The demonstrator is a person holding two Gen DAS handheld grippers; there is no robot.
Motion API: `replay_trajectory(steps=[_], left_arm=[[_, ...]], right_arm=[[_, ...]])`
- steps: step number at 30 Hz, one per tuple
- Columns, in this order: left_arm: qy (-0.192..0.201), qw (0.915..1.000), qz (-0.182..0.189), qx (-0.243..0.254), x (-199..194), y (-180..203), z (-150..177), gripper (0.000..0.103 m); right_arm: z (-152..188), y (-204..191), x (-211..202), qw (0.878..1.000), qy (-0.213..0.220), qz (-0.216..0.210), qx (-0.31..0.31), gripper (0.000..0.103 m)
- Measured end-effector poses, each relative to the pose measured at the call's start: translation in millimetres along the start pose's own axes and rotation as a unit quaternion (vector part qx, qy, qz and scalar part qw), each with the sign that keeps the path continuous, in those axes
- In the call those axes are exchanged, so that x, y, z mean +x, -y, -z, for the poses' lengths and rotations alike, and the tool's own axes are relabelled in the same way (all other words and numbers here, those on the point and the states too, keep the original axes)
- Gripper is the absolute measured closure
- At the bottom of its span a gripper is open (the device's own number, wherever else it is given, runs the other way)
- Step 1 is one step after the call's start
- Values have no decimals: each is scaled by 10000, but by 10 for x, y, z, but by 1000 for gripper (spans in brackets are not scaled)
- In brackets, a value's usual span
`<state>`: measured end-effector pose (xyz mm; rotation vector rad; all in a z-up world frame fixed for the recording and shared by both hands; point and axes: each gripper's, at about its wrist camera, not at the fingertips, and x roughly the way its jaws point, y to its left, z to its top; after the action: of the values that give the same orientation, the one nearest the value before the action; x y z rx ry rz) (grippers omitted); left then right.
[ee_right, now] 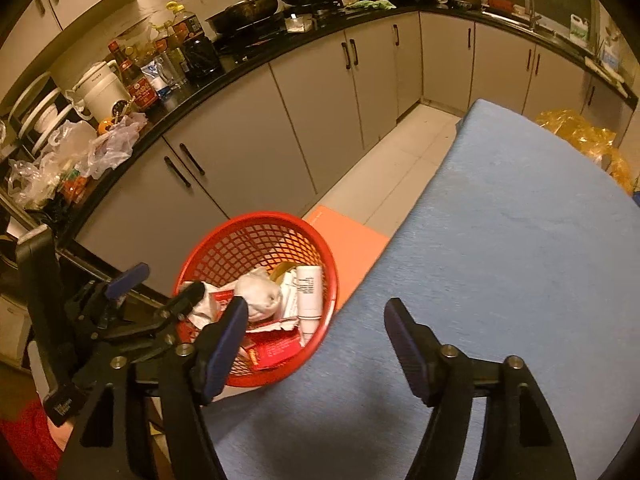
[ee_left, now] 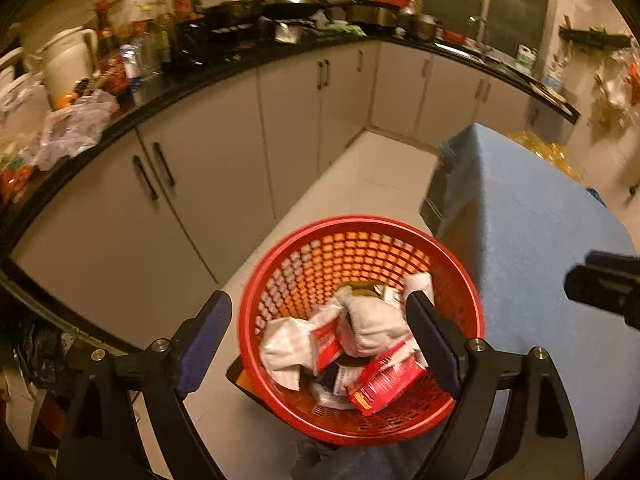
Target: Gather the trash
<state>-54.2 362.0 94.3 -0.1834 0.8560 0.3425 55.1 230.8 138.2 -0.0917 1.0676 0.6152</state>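
Observation:
A red mesh basket stands beside the left edge of the blue-covered table. Inside lie a crumpled white wad, red packets and a white tube. My left gripper hovers over the basket, open, with nothing pinched between its blue pads. My right gripper is open and empty over the table's near left edge, its left finger overlapping the basket rim. A black part of the right gripper's body shows at the right edge of the left wrist view.
An orange flat panel lies under the basket's far side. A black counter crowded with bottles, a white kettle, plastic bags and pans curves over grey cabinets. A yellow bag sits beyond the table. Pale tiled floor runs between.

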Motion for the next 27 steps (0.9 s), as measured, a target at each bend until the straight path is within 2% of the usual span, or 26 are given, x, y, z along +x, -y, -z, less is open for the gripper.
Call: replay_trajectory(steps=[4, 10, 18, 20, 23, 27], left_arm=[[154, 9992, -244, -272, -77, -78, 7, 11], [348, 9969, -431, -564, -332, -165, 4, 11], [601, 9962, -621, -127, -942, 32, 113, 10], [728, 9955, -601, -31, -1118, 102, 160, 10], [870, 9950, -484, 108, -1398, 268, 247, 4], [977, 9938, -454, 278, -1698, 490, 390, 3]], right_arm=[[46, -46, -31, 9994, 31, 289, -187, 20], [144, -134, -133, 9976, 165, 506, -448, 20], [378, -175, -592, 9925, 533, 714, -842, 14], [486, -186, -759, 9903, 655, 710, -997, 13], [679, -201, -993, 9848, 830, 784, -1311, 10], [923, -124, -1240, 9811, 979, 813, -1458, 9]])
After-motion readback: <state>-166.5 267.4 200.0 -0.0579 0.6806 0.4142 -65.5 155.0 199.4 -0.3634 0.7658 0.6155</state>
